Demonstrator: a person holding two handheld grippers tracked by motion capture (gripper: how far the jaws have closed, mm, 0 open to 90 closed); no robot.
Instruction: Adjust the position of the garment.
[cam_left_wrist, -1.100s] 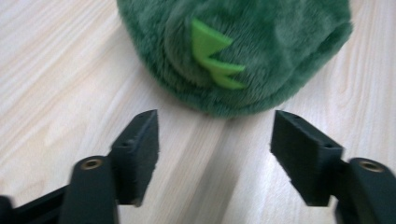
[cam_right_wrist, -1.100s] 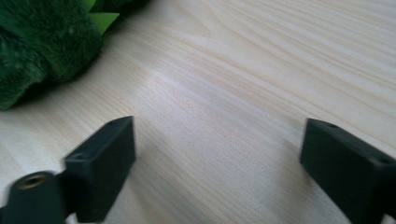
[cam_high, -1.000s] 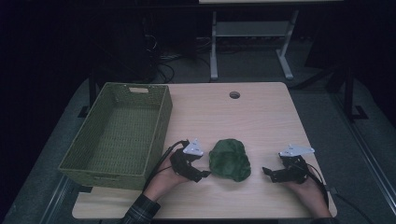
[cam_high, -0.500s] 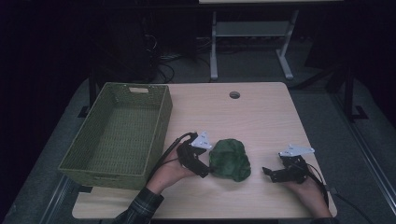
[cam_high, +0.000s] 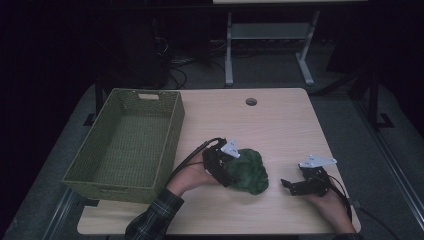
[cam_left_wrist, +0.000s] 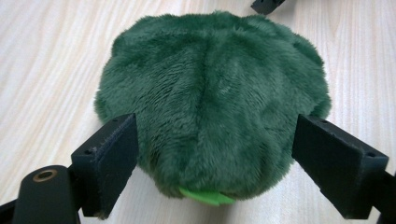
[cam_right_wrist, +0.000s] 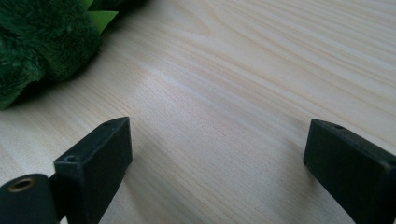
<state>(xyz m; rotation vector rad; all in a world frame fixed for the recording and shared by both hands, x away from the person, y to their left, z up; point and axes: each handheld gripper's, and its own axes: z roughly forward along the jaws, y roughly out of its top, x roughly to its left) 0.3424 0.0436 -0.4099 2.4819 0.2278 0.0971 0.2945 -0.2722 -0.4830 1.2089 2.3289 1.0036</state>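
A green woven basket (cam_high: 127, 145) stands at the left of the counter (cam_high: 280, 125). Just right of it, the left hand-held gripper (cam_high: 226, 167) has its jaws set wide, having just been opening, with the dark green plush toy (cam_high: 250, 170) between them. In the left gripper view the pads flank the plush toy (cam_left_wrist: 210, 98) without pressing it. The toy lies on the counter near the front edge, between the two grippers. Well to its right, the right hand-held gripper (cam_high: 289, 186) rests with jaws apart over bare wood.
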